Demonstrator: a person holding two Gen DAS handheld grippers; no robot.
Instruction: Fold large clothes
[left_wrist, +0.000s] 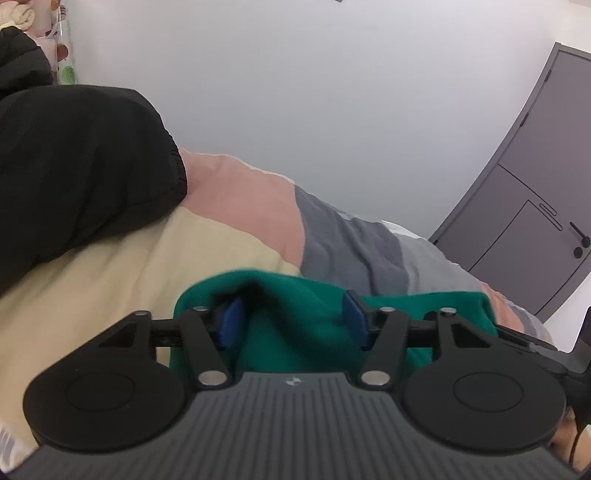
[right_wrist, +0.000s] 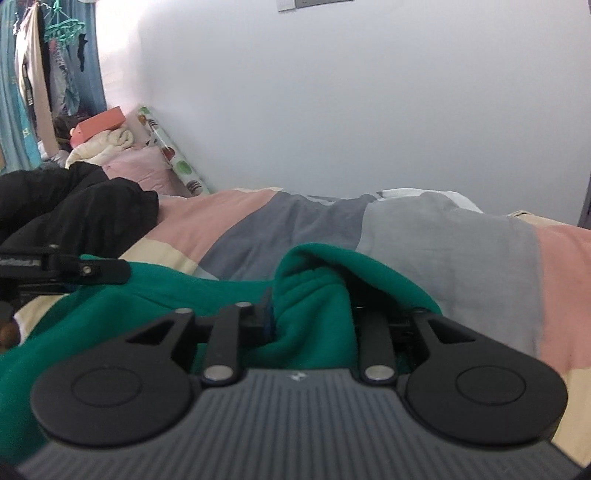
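The left claw (left_wrist: 293, 319) stands parted over a green fleece garment (left_wrist: 295, 332), fabric bunched between its blue pads (left_wrist: 231, 321). Beyond lie a colour-block bedspread (left_wrist: 240, 206), a black jacket (left_wrist: 81, 166) and a grey door (left_wrist: 524, 206).

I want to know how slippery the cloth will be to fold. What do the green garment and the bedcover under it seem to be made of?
Green garment: likely fleece or brushed knit, matte, with a fuzzy nap and soft thick folds. Bedcover: probably woven cotton, matte, thin, with fine wrinkles across its pink, grey and cream blocks. Neither looks slick.
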